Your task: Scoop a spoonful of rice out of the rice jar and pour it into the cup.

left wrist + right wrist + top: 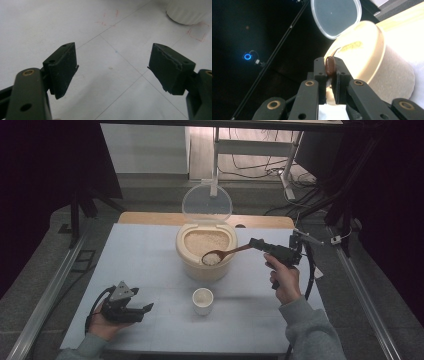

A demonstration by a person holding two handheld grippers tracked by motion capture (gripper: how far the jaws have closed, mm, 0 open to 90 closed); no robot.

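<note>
Right gripper (256,243): jaws clamped on spoon (226,253) handle | spoon bowl heaped with rice, over front rim of open bin (206,265) | cup (203,301) on table (145,265) just before bin | left gripper (145,310): jaws wide apart, empty, low near left front corner

Pale table (150,265) carries rice container (206,265), white cup (203,300).

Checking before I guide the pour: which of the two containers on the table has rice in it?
The big cream tub with its clear lid flipped up holds rice; the spoon carries some over it. The small white cup in front looks empty.
</note>
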